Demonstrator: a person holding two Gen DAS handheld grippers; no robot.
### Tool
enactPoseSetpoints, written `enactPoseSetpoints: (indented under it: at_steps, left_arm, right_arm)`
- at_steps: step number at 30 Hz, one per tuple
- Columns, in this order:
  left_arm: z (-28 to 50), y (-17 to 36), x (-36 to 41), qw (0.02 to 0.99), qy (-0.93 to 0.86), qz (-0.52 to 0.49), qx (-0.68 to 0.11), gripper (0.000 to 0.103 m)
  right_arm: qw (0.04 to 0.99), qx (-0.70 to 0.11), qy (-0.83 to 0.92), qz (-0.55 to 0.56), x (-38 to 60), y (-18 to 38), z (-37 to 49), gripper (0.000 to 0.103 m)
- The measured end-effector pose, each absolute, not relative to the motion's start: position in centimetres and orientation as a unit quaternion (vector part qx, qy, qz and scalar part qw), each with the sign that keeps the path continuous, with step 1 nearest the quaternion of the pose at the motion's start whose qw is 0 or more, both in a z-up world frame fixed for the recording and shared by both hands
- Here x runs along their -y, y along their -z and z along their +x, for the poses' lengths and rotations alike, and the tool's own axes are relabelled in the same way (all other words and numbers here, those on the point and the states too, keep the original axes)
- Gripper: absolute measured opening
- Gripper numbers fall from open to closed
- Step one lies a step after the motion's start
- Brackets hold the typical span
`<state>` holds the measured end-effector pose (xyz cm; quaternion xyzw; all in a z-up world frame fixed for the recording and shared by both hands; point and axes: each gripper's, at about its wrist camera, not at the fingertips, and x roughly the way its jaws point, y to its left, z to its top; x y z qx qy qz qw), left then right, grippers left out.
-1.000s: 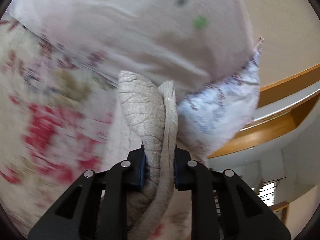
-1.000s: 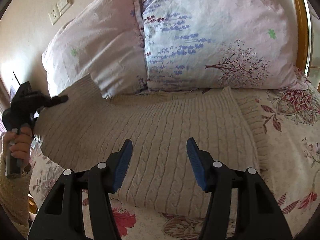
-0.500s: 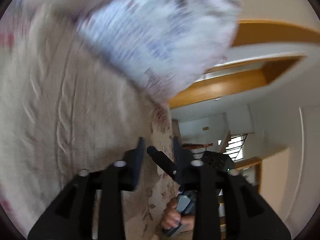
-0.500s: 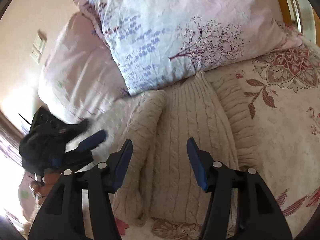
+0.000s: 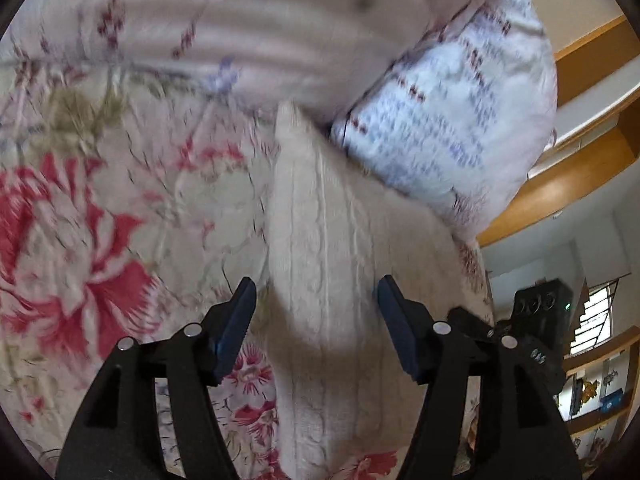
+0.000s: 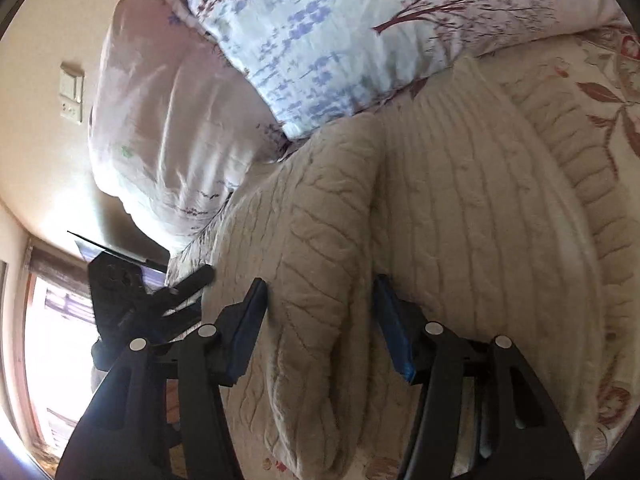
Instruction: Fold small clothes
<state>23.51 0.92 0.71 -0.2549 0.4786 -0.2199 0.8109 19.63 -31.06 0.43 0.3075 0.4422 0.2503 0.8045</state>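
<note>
Where the floral bedspread (image 5: 120, 216) covered the bed, a cream cable-knit sweater (image 5: 340, 280) lay on it, its far edge against two pillows: a pale pink one (image 5: 248, 28) and a white one printed with lavender sprigs (image 5: 452, 120). Beyond the bed stood a curved wooden headboard (image 5: 560, 184), and on the far right a window (image 5: 592, 320) and shelves. The left tool (image 5: 314, 312) hovered over the sweater with its blue pads wide apart, gripping nothing; the knit there looked blurred. The right wrist view showed what that one did not: the sweater (image 6: 460, 220) had one side folded over into a thick roll running between the fingers of the right tool (image 6: 320, 312), whose pads stood apart on either side of that roll without pinching it. It also showed a ribbed hem (image 6: 580, 168) on the right, a wall switch plate (image 6: 72, 96) on the cream wall, a bright window at lower left, and the left tool (image 6: 188, 284) near the sweater's left edge.
</note>
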Motion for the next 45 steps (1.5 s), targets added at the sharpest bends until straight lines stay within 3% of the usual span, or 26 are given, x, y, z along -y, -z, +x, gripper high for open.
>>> enactPoseSetpoints:
  at_steps: [3,5,6,7,10,13,21,26,33,40,45]
  left_arm:
    - [24.2,-0.1,-0.3,0.801,0.229,-0.270,-0.483,0.064]
    - [24.0,0.4,-0.8,0.792,0.233,-0.284,-0.488,0.064]
    - [24.1,0.6,-0.9,0.789,0.235,-0.293,-0.487,0.064]
    - [23.9,0.7,-0.7,0.789,0.236,-0.293,-0.486,0.065]
    - [23.8,0.5,-0.9,0.779,0.244,-0.309,-0.488,0.073]
    - [23.3,-0.3,-1.5,0.778,0.260,-0.328,-0.469,0.081]
    - [22.6,-1.5,-0.5,0.781,0.289,-0.309,-0.459,0.083]
    - [22.8,-0.9,1.9,0.775,0.298,-0.293,-0.474,0.082]
    - [22.5,-0.8,3.9,0.779,0.308,-0.263,-0.478,0.082]
    - [22.2,-0.5,5.9,0.785,0.315,-0.229,-0.482,0.081]
    - [23.0,-0.1,6.3,0.779,0.310,-0.240,-0.490,0.081]
  right_arm:
    - [0.798,-0.437,-0.267,0.317,30.3,-0.5,20.2,0.047]
    - [0.794,-0.438,-0.267,0.327,30.0,0.0,21.1,0.046]
    - [0.793,-0.437,-0.265,0.331,29.9,0.2,21.5,0.038]
    - [0.796,-0.436,-0.259,0.331,29.8,0.4,21.8,0.022]
    - [0.815,-0.427,-0.242,0.307,29.4,-0.3,21.9,0.018]
    - [0.868,-0.384,-0.220,0.223,28.7,-4.1,20.6,0.018]
    - [0.939,-0.320,-0.092,0.086,32.6,-9.0,17.3,0.018]
    - [0.902,-0.413,-0.054,0.117,36.5,-3.2,18.9,0.018]
    - [0.917,-0.373,-0.067,0.127,38.0,-4.0,17.1,0.018]
    - [0.894,-0.375,-0.081,0.231,41.8,-3.0,17.3,0.037]
    - [0.874,-0.377,-0.092,0.294,43.3,-3.0,19.4,0.037]
